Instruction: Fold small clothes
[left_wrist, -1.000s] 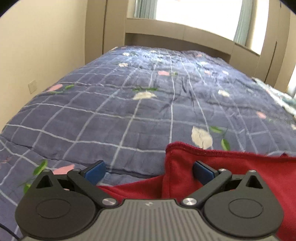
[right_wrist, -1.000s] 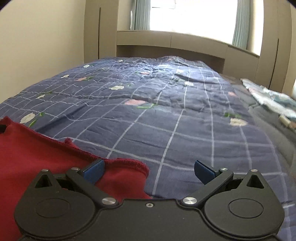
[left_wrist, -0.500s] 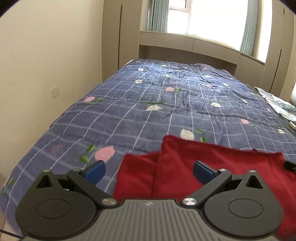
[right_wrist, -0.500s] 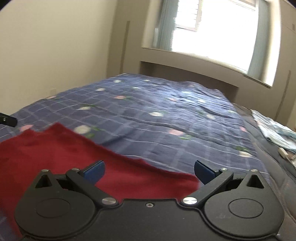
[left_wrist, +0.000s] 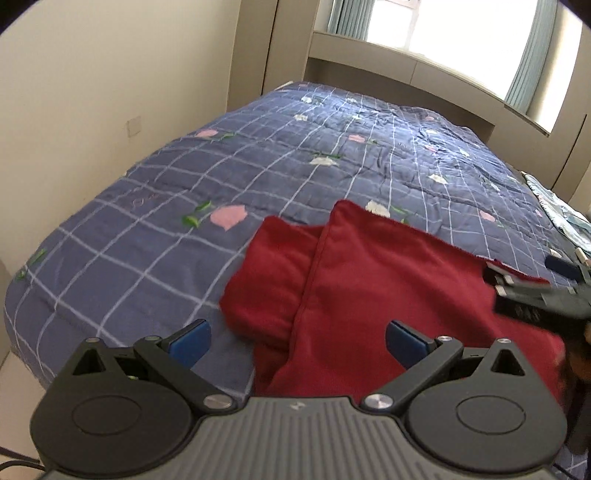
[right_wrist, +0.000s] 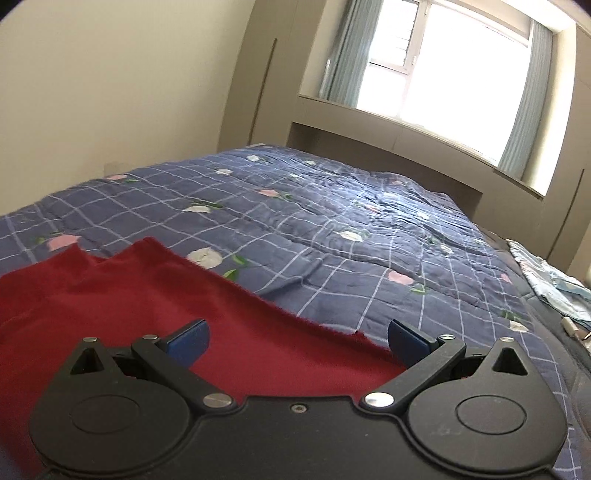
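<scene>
Seemingly empty, both tongs (left_wrist: 297, 341) (right_wrist: 297, 341) wide.

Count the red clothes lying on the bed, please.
1: a red garment lies partly folded on the blue checked quilt, near its front edge. More pieces may be hidden beneath it.

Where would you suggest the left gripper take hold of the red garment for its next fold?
Probably the red garment's narrow flap sticking out left: come from its outer left edge with the open left gripper, since that edge lies free on the quilt.
</scene>
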